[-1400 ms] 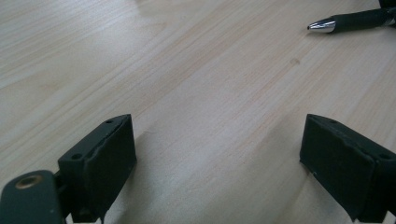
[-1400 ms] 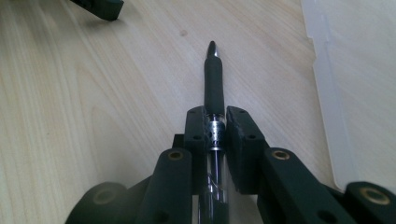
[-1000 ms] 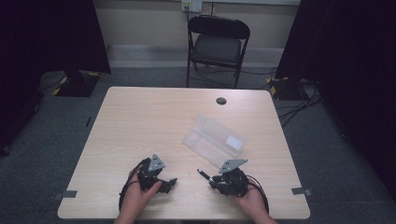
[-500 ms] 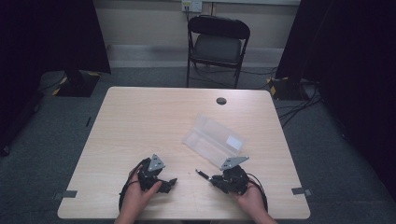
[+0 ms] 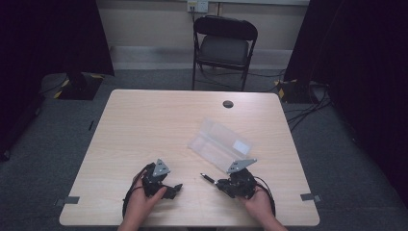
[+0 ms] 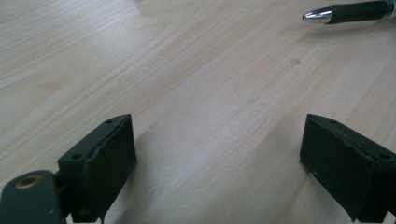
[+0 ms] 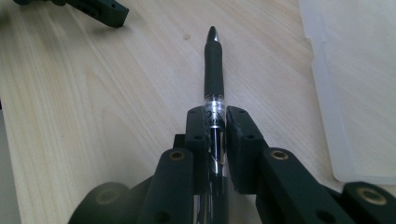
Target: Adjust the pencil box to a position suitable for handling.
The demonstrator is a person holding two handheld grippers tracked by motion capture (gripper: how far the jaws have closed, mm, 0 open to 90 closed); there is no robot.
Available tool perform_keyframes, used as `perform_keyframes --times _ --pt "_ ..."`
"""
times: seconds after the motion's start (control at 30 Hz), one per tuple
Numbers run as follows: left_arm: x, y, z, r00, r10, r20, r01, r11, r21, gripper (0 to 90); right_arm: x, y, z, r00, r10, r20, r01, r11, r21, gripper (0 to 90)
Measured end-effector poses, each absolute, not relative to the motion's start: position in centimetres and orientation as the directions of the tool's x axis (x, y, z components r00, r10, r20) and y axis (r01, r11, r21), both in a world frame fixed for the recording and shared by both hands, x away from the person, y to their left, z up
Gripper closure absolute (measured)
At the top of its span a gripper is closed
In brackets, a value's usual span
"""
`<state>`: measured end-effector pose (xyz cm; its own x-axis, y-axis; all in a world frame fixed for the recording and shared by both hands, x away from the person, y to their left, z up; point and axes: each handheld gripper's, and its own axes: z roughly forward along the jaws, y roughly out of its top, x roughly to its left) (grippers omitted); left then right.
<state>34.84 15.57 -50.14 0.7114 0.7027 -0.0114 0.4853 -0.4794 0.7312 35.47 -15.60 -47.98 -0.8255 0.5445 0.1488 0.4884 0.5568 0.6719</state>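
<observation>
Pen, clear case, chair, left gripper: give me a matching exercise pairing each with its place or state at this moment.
Things:
1. pen
2. clear plastic case
3. folding chair
4. left gripper

Places or states:
A. beyond the table's far edge
B. jaws wide apart, nothing between them
C. clamped in the right gripper, tip sticking out
D. lying open on the table

Pairs: 1-C, 2-D, 3-A, 4-B

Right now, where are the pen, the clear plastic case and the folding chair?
pen point(image 7: 214, 65): right gripper view, on its black grip.
clear plastic case point(image 5: 219, 144): high view, on its open middle.
folding chair point(image 5: 225, 49): high view, on its seat.
</observation>
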Motion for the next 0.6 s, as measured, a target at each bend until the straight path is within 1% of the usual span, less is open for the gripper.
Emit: perform_keyframes --times 0.6 --pt "34.84 15.57 -50.14 0.711 0.703 -0.011 0.485 -0.480 0.731 10.1 35.87 -16.28 -47.48 -0.825 0.538 0.173 0.494 0.538 0.683 79.7"
